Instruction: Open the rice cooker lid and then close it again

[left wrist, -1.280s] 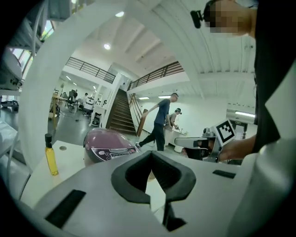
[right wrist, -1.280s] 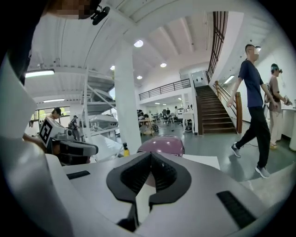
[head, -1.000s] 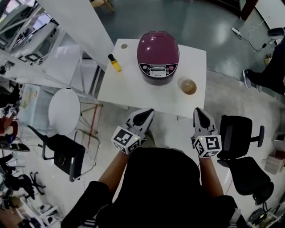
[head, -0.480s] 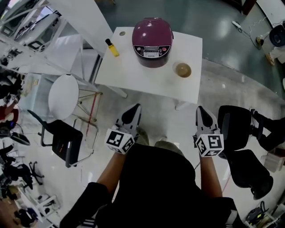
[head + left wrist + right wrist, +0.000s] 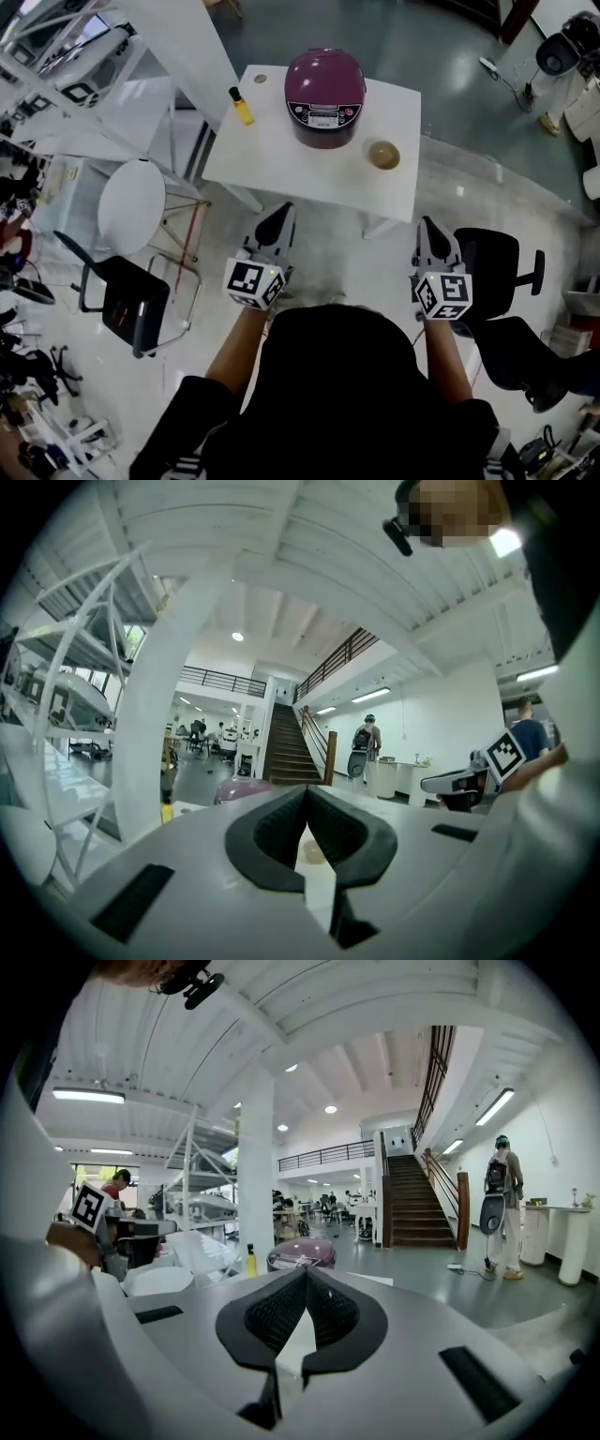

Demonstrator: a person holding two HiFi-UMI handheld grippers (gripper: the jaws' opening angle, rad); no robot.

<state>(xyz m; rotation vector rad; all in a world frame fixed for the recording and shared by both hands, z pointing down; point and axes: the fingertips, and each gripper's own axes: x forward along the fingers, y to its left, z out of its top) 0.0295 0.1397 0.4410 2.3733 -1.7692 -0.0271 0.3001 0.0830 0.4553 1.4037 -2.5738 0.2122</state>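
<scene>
The cooker stands on the white table close to the far edge, about in its middle, with the control panel turned to the near edge. Its lid lies down flat on the body, so the cooker is shut. A yellow bottle stands near the far left corner, and a bowl stands just beside the cooker, toward the right edge. The left tongs and the right tongs are both held in front of the person, over the floor, short of the near edge and well apart from the cooker. In each gripper view the two dark pads meet at their tips and nothing is between them, so both tongs are closed and hold nothing. This scene fits two stages equally: the lid down and waiting to be lifted, or the lid lifted and put down again. From one moment I cannot decide which it is. I judge only that no step on the lid is in hand now, because neither tongs is near it. Any contact with the cooker would first need a hand to pass over the near edge, clear of the bowl.
</scene>
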